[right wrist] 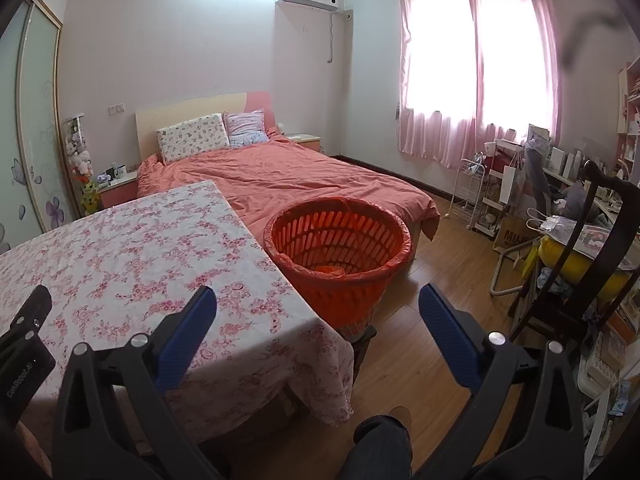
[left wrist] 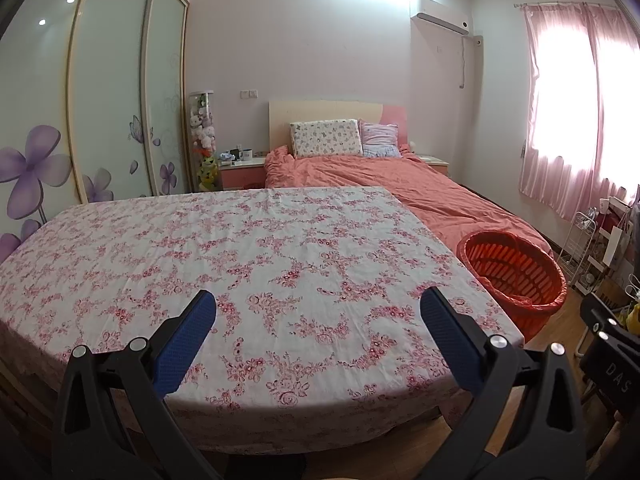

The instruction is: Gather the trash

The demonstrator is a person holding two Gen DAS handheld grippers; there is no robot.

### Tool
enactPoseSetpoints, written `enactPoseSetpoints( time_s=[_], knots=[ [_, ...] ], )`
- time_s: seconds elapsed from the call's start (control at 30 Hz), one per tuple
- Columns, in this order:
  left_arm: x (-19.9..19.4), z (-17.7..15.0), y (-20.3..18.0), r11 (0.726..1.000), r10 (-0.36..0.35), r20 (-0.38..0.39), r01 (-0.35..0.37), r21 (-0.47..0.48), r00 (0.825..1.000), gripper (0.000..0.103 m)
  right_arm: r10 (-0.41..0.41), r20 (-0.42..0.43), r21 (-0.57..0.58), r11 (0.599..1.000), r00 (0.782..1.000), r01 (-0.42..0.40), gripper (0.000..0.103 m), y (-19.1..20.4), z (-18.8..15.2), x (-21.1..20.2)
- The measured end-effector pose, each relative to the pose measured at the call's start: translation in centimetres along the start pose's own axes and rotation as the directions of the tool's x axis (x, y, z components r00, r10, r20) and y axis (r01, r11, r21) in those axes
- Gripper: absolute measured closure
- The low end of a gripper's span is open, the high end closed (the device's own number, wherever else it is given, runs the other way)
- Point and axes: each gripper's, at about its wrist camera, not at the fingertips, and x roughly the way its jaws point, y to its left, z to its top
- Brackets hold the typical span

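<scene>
An orange slotted basket (right wrist: 340,248) lined with an orange bag stands on a low stool at the table's right side; it also shows in the left wrist view (left wrist: 516,276). The table wears a pink floral cloth (left wrist: 248,264), also in the right wrist view (right wrist: 132,252). I see no trash on the cloth. My left gripper (left wrist: 318,312) is open and empty above the table's near edge. My right gripper (right wrist: 318,308) is open and empty, above the table's right corner and in front of the basket. Something orange lies crumpled at the basket's bottom (right wrist: 328,270).
A bed with a salmon cover (right wrist: 288,176) lies behind the table and basket. A wardrobe with flower panels (left wrist: 100,92) stands at the left. A cluttered desk, chair and wire rack (right wrist: 560,216) fill the right. Wood floor (right wrist: 432,288) lies right of the basket.
</scene>
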Motion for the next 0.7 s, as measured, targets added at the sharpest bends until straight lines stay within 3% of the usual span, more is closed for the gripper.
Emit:
enactPoseSetpoints(
  time_s=[0.7],
  knots=[
    [-0.64, 0.45, -0.33, 1.0, 0.012, 0.003, -0.012, 0.003, 1.0, 0.002, 0.007, 0.003, -0.001, 1.0, 1.0, -0.007, 0.004, 0.16, -0.1, -0.3]
  ],
)
